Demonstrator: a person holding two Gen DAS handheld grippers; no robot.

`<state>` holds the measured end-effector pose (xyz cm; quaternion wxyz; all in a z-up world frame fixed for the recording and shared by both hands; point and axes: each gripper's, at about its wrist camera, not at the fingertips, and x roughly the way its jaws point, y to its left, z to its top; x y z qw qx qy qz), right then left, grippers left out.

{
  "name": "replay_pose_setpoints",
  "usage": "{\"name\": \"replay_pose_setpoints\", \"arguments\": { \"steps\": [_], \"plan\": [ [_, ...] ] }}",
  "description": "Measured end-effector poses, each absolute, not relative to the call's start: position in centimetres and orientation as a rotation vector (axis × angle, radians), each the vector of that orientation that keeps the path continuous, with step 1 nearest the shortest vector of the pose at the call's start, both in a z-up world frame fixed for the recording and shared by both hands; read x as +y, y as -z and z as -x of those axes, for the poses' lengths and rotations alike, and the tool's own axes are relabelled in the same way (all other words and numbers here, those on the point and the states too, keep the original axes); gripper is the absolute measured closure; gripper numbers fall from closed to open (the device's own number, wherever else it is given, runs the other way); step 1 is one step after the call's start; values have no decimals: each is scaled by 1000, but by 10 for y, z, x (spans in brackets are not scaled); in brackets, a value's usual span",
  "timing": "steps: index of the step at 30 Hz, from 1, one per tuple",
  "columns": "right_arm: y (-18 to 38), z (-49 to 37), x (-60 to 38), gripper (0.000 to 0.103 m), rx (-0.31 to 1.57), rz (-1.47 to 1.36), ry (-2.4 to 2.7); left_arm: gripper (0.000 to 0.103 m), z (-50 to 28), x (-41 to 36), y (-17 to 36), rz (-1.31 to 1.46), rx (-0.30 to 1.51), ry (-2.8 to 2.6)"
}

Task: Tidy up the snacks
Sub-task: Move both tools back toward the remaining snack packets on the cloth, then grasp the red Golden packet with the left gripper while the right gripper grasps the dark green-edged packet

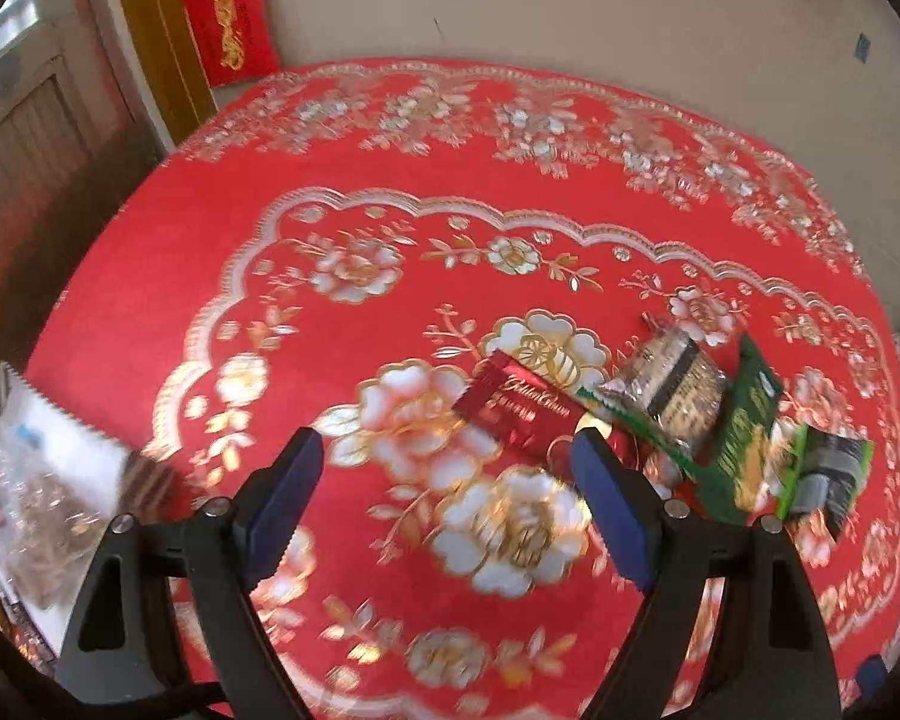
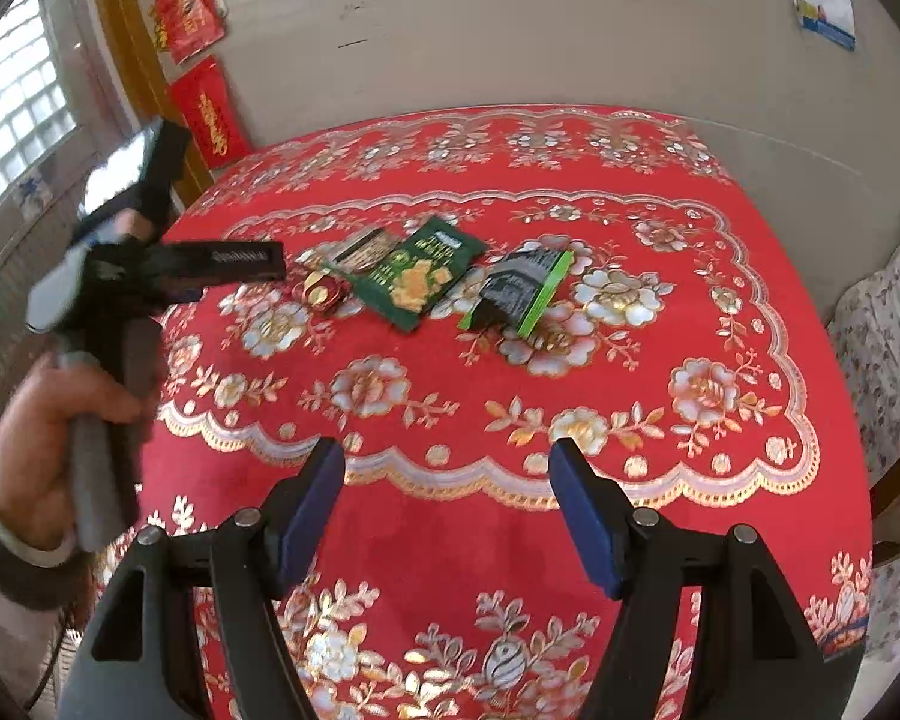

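Observation:
Several snack packets lie in a loose group on the red flowered tablecloth (image 1: 390, 138). In the left wrist view I see a red packet (image 1: 513, 411), a clear packet of seeds (image 1: 675, 387), a dark green packet (image 1: 744, 438) and a black packet with a green edge (image 1: 828, 474). My left gripper (image 1: 450, 456) is open and empty just in front of the red packet. In the right wrist view the green packet (image 2: 420, 276) and black packet (image 2: 519, 291) lie mid-table. My right gripper (image 2: 447, 468) is open and empty, well short of them. The left gripper (image 2: 120, 276) shows at the left, hand-held.
A clear bag with a white zigzag top (image 1: 42, 468) sits at the table's left edge. A wall runs behind the table, with red hangings (image 2: 204, 114) at the left. A flowered cloth (image 2: 888, 348) hangs by the table's right edge.

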<state>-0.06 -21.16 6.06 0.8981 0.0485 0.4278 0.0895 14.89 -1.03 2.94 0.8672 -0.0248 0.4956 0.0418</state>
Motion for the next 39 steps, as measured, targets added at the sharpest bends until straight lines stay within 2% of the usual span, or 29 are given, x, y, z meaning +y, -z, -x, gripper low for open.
{"name": "replay_pose_setpoints", "arguments": {
  "steps": [12,21,30,35,39],
  "plan": [
    [-48,-7,-214,32,918,-112,-172,18,-174,-13,-22,150,1039,-45],
    [-51,-7,-215,32,911,-119,-171,17,-167,-22,-16,49,1058,4],
    [-50,-7,-214,32,917,-125,-172,16,-178,-22,-12,102,1082,21],
    [-48,-6,-217,32,919,-131,-171,15,-173,-36,-8,-31,1101,29],
    [-49,-6,-217,32,914,-139,-176,16,-154,-17,-11,-50,1135,39]
  ]
}}
